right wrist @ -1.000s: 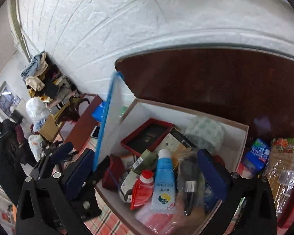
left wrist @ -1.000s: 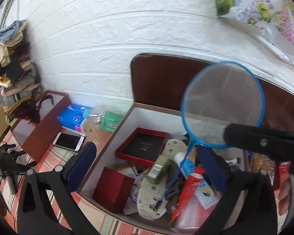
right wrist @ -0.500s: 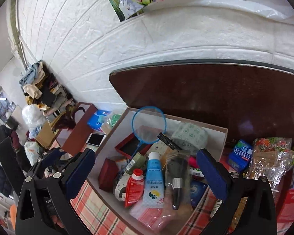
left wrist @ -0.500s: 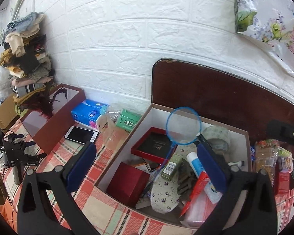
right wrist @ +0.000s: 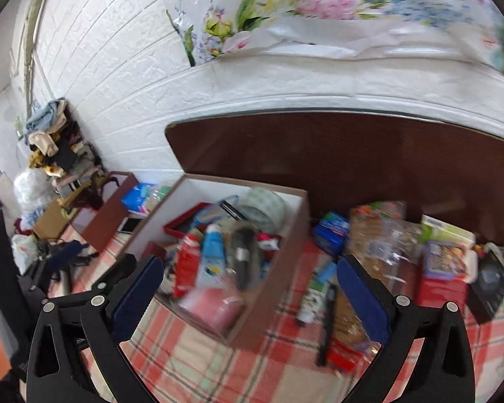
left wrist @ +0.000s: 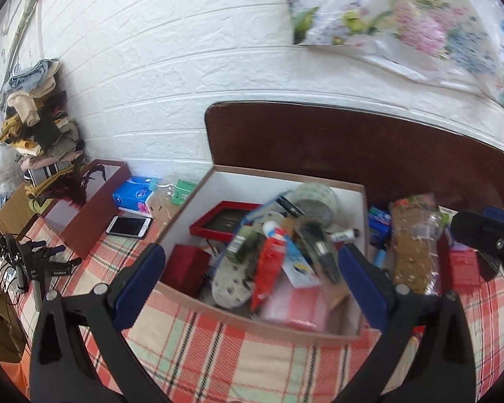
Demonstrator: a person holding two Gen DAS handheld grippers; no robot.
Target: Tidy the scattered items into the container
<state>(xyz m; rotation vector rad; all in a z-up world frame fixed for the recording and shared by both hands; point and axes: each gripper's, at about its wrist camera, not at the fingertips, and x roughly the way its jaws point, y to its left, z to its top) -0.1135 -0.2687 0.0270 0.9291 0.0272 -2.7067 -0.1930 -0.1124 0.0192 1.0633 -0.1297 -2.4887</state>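
Nothing legible: printing on the blue packet [left wrist: 132, 195] at nine o'clock and the tubes [right wrist: 212, 255] is blurred.

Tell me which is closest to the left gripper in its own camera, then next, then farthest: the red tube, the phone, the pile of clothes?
From the left gripper:
1. Red tube, in the box, between the fingers.
2. Phone, on the cloth, left of the box.
3. Pile of clothes, far left by the wall.

White brick wall [left wrist: 171, 67] behind. Floral plastic bag [right wrist: 319, 3] above. Piled clothes [left wrist: 37, 124] at far left.
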